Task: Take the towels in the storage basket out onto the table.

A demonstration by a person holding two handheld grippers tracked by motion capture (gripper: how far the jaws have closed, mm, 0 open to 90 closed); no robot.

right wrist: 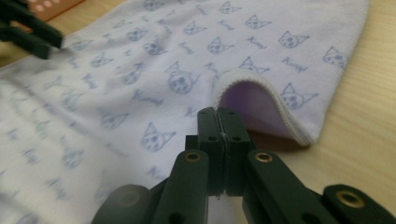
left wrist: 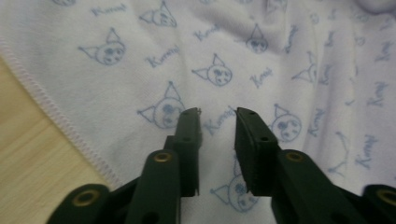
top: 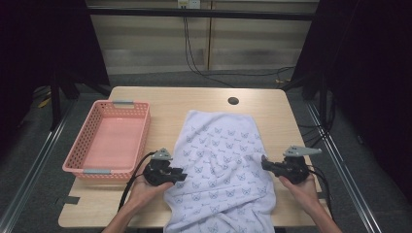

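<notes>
A pale lavender towel (top: 218,160) printed with blue cat faces lies spread across the middle of the table, and its near end hangs over the front edge. My left gripper (top: 179,173) rests at the towel's left hem. In the left gripper view it (left wrist: 217,114) stands open just above the cloth (left wrist: 261,56), with nothing between the jaws. My right gripper (top: 265,163) is at the towel's right edge. In the right gripper view it (right wrist: 218,112) is shut, with the jaws pressed together just short of a curled-up hem fold (right wrist: 254,100).
A pink plastic basket (top: 87,145) with grey handles stands at the table's left and holds nothing. There is a round cable hole (top: 233,101) near the back edge. Bare wood (top: 296,126) lies to the right of the towel. The other gripper (right wrist: 28,30) shows far off in the right gripper view.
</notes>
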